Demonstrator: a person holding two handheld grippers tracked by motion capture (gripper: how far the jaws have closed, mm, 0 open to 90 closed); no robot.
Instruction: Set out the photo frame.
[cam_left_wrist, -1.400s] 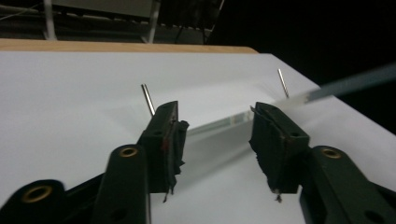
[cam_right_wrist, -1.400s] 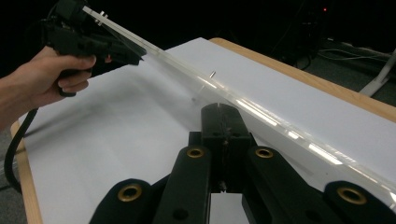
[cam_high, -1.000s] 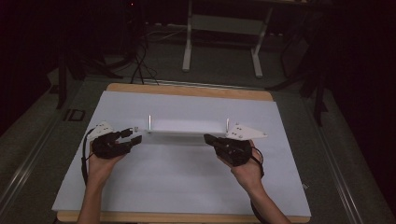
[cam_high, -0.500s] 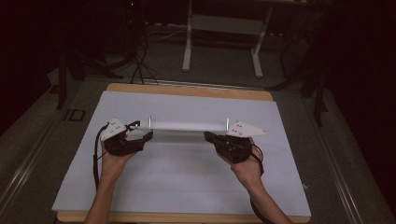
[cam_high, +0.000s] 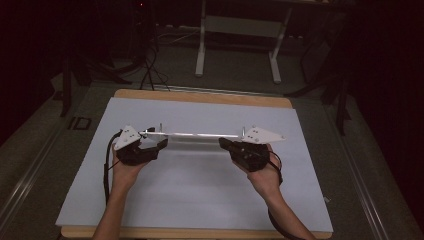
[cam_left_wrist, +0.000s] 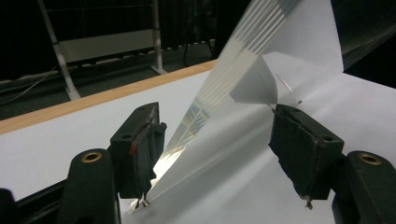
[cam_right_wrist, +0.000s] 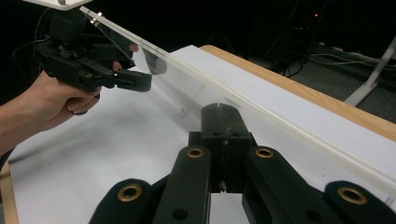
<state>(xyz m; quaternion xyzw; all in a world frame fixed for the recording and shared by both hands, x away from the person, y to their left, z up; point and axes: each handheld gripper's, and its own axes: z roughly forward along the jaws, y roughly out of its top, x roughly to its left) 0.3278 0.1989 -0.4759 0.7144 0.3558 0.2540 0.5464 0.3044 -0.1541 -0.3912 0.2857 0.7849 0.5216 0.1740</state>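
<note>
A wooden table (cam_high: 200, 96) carries 1 white sheet (cam_high: 200, 190).

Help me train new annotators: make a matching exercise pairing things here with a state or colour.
1 left tool
2 right tool
3 table edge
4 table cover

A white
B jaws open
C wooden
D shut on the clear sheet

Pairs: 1-B, 2-D, 3-C, 4-A

The left tool's jaws have just been opening, the clear sheet between them.

Left claw (cam_high: 159, 145) just opened wide, right claw (cam_high: 226, 145) seemingly clamped shut
</note>
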